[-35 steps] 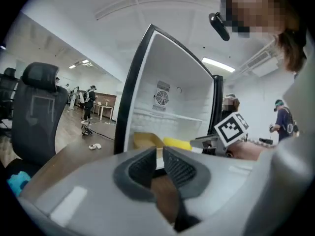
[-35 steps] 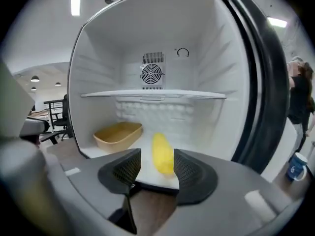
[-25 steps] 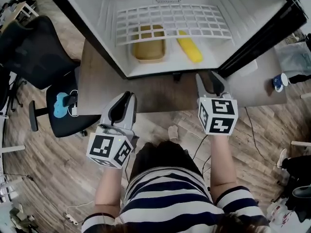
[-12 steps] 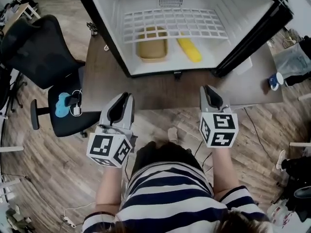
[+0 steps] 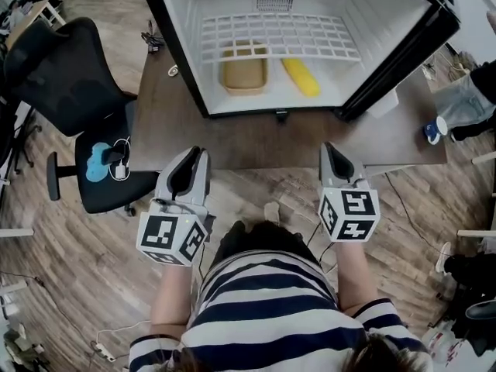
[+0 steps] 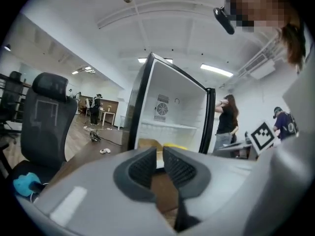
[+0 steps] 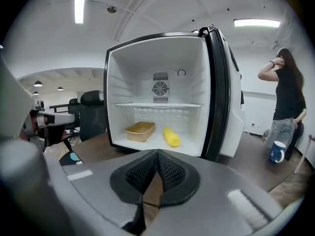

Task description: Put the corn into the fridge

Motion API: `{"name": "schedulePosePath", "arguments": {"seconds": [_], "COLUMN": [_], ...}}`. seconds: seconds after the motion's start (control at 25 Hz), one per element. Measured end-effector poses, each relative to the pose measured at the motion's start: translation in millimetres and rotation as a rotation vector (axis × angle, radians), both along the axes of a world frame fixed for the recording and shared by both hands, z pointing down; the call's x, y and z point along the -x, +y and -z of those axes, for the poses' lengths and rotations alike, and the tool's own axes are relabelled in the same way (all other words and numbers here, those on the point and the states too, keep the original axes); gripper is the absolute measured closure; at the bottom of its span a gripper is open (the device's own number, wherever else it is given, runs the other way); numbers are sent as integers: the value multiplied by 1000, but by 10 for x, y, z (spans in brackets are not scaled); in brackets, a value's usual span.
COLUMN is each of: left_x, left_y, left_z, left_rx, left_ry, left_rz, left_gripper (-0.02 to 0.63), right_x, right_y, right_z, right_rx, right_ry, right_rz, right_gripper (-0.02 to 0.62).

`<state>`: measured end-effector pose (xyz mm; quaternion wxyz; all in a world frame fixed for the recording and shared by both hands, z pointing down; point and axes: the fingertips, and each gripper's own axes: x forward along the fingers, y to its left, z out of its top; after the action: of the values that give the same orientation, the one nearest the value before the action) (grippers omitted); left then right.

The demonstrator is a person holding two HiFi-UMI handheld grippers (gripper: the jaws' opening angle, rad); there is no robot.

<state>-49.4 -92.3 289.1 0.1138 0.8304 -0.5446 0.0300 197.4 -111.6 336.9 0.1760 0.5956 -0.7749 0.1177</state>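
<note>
The yellow corn [image 5: 301,77] lies on the floor of the open white fridge [image 5: 194,37], just right of a tan tray [image 5: 244,91]. The right gripper view shows the corn [image 7: 171,136] and tray [image 7: 140,128] under a wire shelf. My right gripper [image 5: 332,148] hovers at the table's near edge, short of the fridge; its jaws have just been closing with nothing between them, and the tips [image 7: 157,154] now meet. My left gripper [image 5: 197,153] hangs level with it on the left, empty, with a narrow gap between its pads [image 6: 160,151].
The fridge stands on a wooden table [image 5: 256,142], its black door [image 5: 403,53] swung out to the right. A black office chair [image 5: 54,84] is at the left. A blue cup [image 5: 432,130] and a standing person [image 7: 285,102] are at the right.
Both grippers have drawn back from the fridge toward my body. The right gripper's jaws have closed, empty. The corn stays where it lay.
</note>
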Motion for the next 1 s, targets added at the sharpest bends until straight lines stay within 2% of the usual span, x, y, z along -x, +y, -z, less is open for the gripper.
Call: {"name": "schedulePosePath", "arguments": {"seconds": [0.24, 0.6, 1.0], "left_x": [102, 132, 151], "left_y": [44, 4, -25], "left_z": [-51, -121, -140], "left_rx": [10, 28, 40], "left_ry": [-17, -38, -23], "left_rz": [27, 33, 29], "left_gripper": [606, 606, 606], "right_x": [50, 85, 144], "right_y": [113, 114, 114], "right_z": [-10, 57, 51], "right_rx": [24, 12, 22], "right_ry": [-52, -59, -53], "right_rz": [29, 46, 62], "right_gripper": [601, 601, 601]}}
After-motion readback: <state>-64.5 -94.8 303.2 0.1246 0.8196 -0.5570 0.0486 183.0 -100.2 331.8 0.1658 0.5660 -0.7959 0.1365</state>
